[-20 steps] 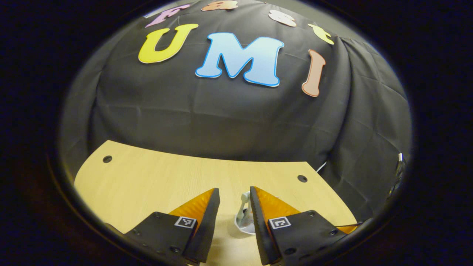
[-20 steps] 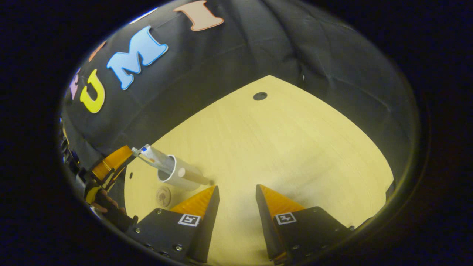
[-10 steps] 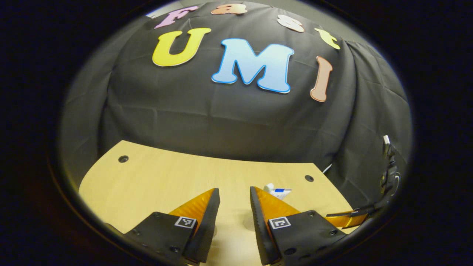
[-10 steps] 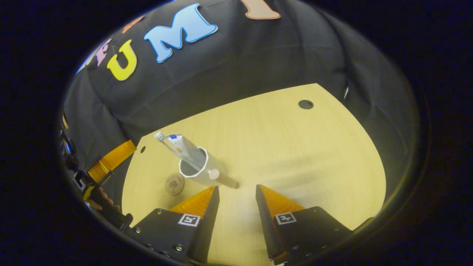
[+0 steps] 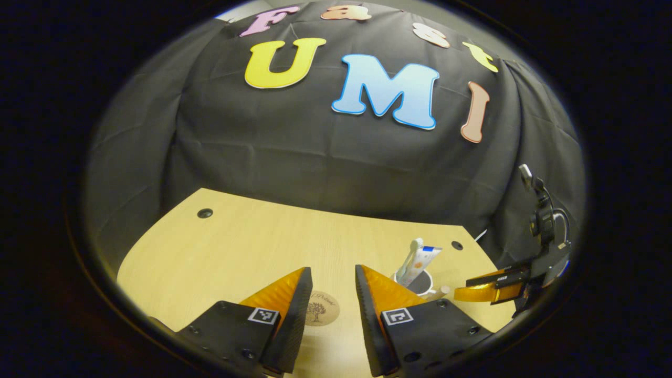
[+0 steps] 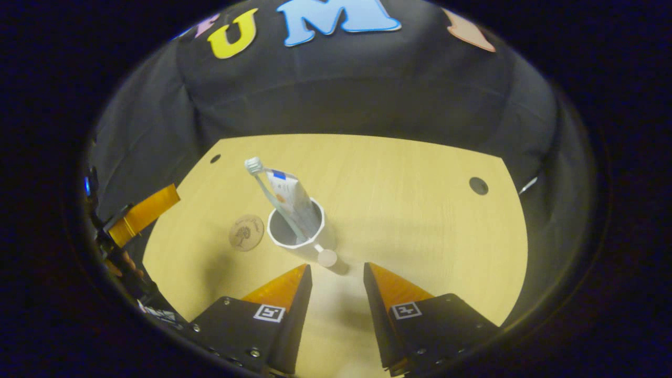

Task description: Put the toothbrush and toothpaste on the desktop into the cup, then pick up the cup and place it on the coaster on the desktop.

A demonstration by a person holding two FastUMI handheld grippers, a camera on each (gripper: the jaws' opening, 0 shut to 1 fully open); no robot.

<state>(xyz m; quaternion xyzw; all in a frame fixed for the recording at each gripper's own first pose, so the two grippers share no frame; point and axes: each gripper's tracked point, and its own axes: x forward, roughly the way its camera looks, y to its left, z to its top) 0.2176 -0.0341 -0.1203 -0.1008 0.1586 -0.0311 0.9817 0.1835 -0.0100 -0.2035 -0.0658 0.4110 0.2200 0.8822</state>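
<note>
A white cup (image 6: pixel 297 234) stands upright on the wooden desktop (image 6: pixel 409 220) with a toothbrush (image 6: pixel 262 184) and a toothpaste tube (image 6: pixel 291 197) leaning in it. Its round wooden handle knob (image 6: pixel 327 258) points toward my right gripper (image 6: pixel 336 278), which is open just short of it. A round wooden coaster (image 6: pixel 246 232) lies bare to the cup's left. In the left gripper view, my left gripper (image 5: pixel 332 286) is open and empty above the coaster (image 5: pixel 320 308). The cup (image 5: pixel 420 283) with the toothpaste tube (image 5: pixel 422 261) stands to its right, and the other gripper (image 5: pixel 496 289) is beyond it.
The desktop (image 5: pixel 236 247) has small dark holes (image 5: pixel 205 213) near its back corners and ends at the black cloth wall. In the right gripper view, a hand (image 6: pixel 126 262) holding the other gripper (image 6: pixel 142 214) is at the far left edge.
My right gripper has swung round to face the cup, which now stands centred just ahead of its fingers. My left gripper has drawn back and turned; coaster and cup have come into its view.
</note>
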